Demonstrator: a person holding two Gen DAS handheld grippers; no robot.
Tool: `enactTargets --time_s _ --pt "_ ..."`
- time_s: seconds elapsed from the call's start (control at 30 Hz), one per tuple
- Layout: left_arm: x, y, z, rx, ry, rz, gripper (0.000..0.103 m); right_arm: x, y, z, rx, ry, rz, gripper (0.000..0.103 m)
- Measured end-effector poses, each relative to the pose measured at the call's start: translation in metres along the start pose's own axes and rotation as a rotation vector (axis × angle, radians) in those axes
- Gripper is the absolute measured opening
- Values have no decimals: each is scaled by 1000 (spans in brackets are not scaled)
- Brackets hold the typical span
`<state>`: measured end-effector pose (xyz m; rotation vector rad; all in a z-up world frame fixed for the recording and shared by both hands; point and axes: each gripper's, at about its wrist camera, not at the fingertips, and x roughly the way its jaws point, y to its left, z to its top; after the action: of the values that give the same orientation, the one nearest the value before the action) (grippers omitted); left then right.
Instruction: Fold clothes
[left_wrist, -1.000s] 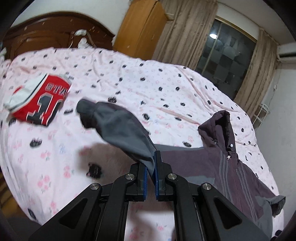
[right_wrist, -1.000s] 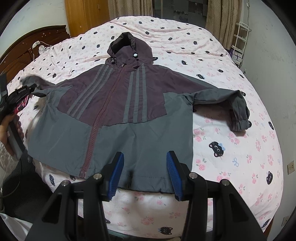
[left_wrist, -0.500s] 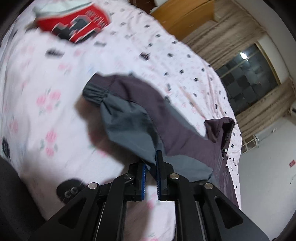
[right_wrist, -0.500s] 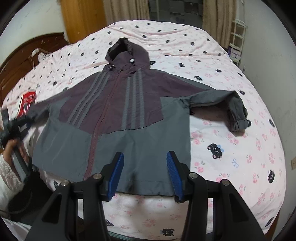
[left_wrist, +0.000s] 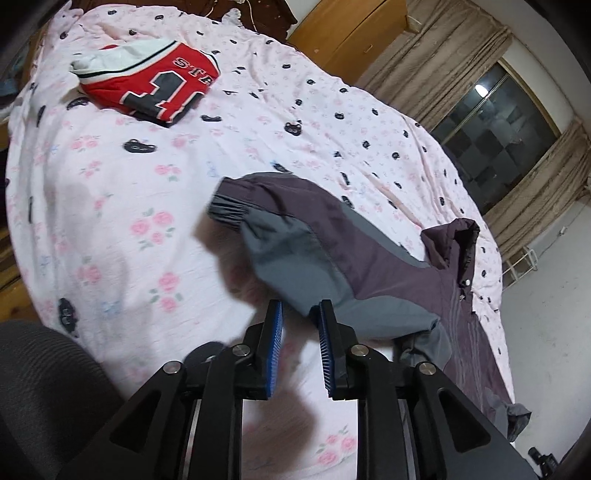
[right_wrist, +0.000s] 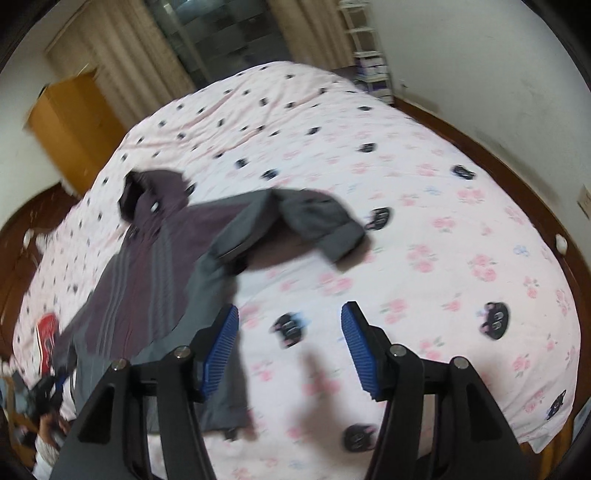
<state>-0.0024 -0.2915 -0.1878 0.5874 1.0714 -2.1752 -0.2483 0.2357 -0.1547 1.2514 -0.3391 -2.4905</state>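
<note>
A grey and purple hooded jacket lies on the pink bed. In the left wrist view its near sleeve lies bent over toward the body, cuff to the left. My left gripper is open just behind that sleeve, holding nothing. In the right wrist view the jacket lies at the left, its other sleeve stretched out to the right. My right gripper is wide open and empty above the bedsheet, beside the jacket's hem.
A folded red and white jersey lies at the far left of the bed. A dark chair stands at the near left. A wooden wardrobe, curtains and a window are behind the bed. A white wall is on the right.
My left gripper has opened and let go of the sleeve, which now lies on the bed. My right gripper has swung right, away from the jacket's hem toward the other sleeve.
</note>
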Motion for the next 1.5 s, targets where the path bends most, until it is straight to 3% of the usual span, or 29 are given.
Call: enactTargets --time_s 0.13,0.27,0.4,0.53,0.97,1.07,1.17,1.3,1.5 --pt "-10 -7 -3 71 -17 9 18 5 -23 13 50 -11 22 60" --pt "-20 -26 -7 190 -46 6 20 16 -41 22 123 1 99 60" --pt "-29 -46 -9 286 -81 10 54 34 -55 28 188 34 165 60" --pt "-39 -64 -9 370 -131 19 68 51 -68 33 256 63 223 60" --pt "-41 -79 -13 417 -110 -6 69 96 -94 48 430 126 413 60" --pt "-41 -80 -13 421 -108 -8 69 105 -96 49 459 140 458 46" --pt "-41 -82 -14 426 -102 -9 69 111 -97 50 475 147 480 43" --pt "-40 -84 -15 432 -91 -13 69 110 -98 53 468 135 483 28" --pt "-38 -87 -16 436 -77 -20 69 92 -90 70 344 104 417 24"
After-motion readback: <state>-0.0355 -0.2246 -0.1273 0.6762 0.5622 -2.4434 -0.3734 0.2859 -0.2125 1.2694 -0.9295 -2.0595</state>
